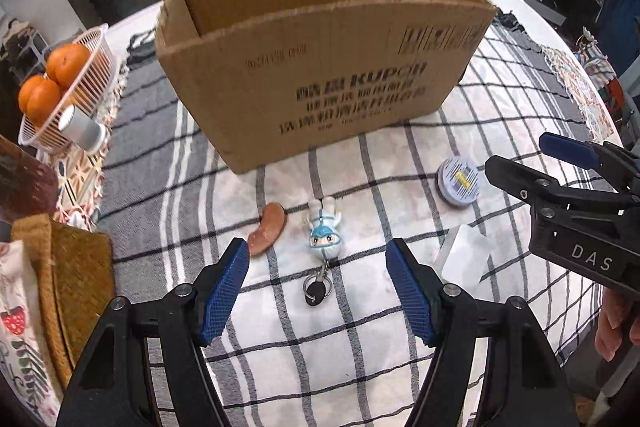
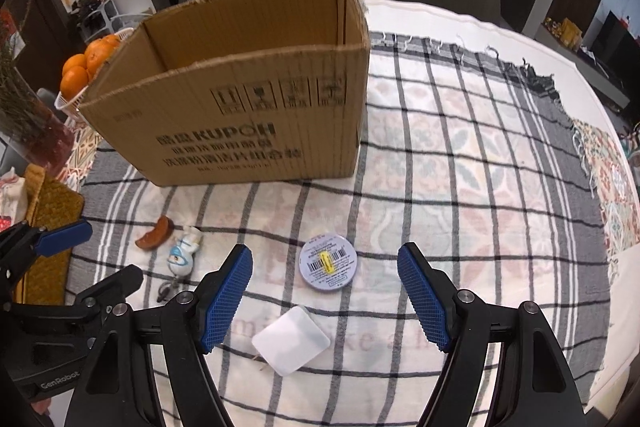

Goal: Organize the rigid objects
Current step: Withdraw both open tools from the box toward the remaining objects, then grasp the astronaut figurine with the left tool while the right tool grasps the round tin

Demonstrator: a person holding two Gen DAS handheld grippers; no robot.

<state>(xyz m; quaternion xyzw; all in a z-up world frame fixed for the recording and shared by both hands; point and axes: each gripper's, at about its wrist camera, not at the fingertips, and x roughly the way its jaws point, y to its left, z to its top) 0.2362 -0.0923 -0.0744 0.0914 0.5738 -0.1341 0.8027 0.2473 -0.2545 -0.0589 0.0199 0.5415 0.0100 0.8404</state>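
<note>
Above the checked cloth, left tongs (image 1: 318,293) wide apart over figurine keychain (image 1: 325,233), right tongs (image 2: 325,297) wide apart, both empty

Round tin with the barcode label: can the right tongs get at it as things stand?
Probably yes: the round tin lies flat on the cloth just ahead of the open right tongs, nothing between; only the white square sits nearer.

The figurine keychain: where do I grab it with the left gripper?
Take the figurine keychain across its rounded white body, coming down from above with the open left gripper. It lies flat on the tablecloth, and its ring end looks too thin to pinch reliably.
</note>
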